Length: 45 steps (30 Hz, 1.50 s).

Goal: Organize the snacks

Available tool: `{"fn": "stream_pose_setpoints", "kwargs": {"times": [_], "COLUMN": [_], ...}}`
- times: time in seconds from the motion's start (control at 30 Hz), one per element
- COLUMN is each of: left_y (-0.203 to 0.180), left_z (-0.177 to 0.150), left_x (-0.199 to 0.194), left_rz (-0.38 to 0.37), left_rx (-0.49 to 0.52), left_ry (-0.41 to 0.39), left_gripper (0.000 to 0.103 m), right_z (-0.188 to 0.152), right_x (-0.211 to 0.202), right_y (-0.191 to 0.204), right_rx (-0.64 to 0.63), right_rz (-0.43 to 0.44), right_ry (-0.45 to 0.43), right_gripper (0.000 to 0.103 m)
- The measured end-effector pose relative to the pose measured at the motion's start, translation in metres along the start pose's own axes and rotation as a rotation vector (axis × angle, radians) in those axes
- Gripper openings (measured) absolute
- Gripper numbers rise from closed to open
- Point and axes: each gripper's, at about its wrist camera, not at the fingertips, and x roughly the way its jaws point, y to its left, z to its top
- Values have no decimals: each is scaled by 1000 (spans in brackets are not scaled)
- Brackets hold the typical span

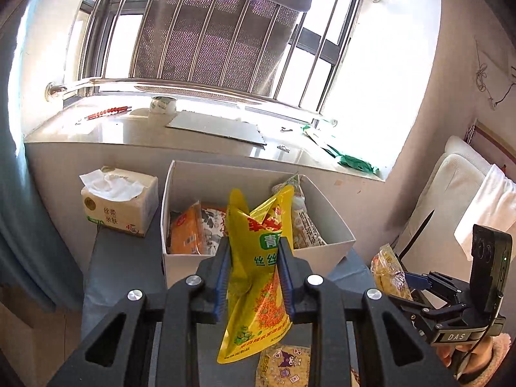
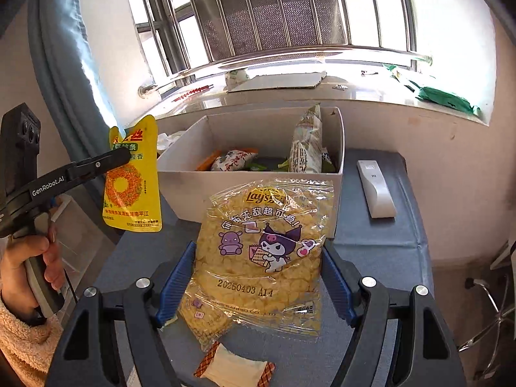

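My left gripper [image 1: 254,274] is shut on a yellow snack pouch [image 1: 258,277] and holds it in the air just in front of the white box [image 1: 329,251]; the pouch also shows in the right wrist view [image 2: 132,180]. The white box [image 2: 245,190] holds several snack packs. My right gripper [image 2: 258,277] is shut on a clear Lay's chip bag [image 2: 264,251] with a cartoon print, held in front of the box. A small wrapped snack [image 2: 235,367] lies on the blue-grey table [image 2: 380,248] under it.
A tissue pack [image 1: 119,203] stands left of the box. A white remote [image 2: 375,187] lies right of the box. A window sill [image 1: 161,129] with cardboard and green packaging runs behind. A white pillow [image 1: 458,177] is at the right.
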Motion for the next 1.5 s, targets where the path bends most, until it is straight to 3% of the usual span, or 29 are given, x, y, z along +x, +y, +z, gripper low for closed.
{"fn": "stream_pose_setpoints", "kwargs": {"times": [0.17, 0.37, 0.4, 0.43, 0.47, 0.5, 0.6, 0.73, 0.93, 1.17, 1.4, 1.5], "left_y": [9, 15, 18, 22, 27, 32, 41, 44, 21, -26, -37, -42], "left_z": [55, 81, 82, 82, 82, 80, 73, 65, 43, -29, -120, -144], "left_x": [29, 85, 91, 97, 100, 100, 95, 82, 41, -15, -39, -39], "left_rz": [8, 91, 119, 157, 183, 181, 172, 165, 106, 39, 7, -2], "left_rx": [-16, 39, 35, 23, 2, -20, -36, -49, 0, 127, 85, 88], "left_ry": [-26, 50, 51, 62, 78, 79, 80, 80, 59, 63, 117, 154], "left_gripper": [30, 34, 39, 68, 103, 102, 103, 103, 103, 103, 103, 103], "right_z": [74, 127, 132, 137, 140, 143, 143, 137, 111, 29, -76, -100], "right_x": [31, 95, 104, 111, 116, 119, 113, 100, 57, -9, -20, -9], "right_y": [5, -12, -16, -19, -22, -23, -22, -23, -13, -6, -19, -20], "right_rx": [26, 97, 112, 122, 125, 117, 102, 97, 44, 18, 118, 137], "right_rz": [43, 68, 76, 70, 72, 74, 43, 65, 92, 163, 146, 123], "right_ry": [-38, 19, 26, 23, 14, 6, -15, -18, -56, -102, -7, 57], "right_gripper": [79, 80, 81, 83, 93, 103, 103, 103, 103, 103, 103, 103]}}
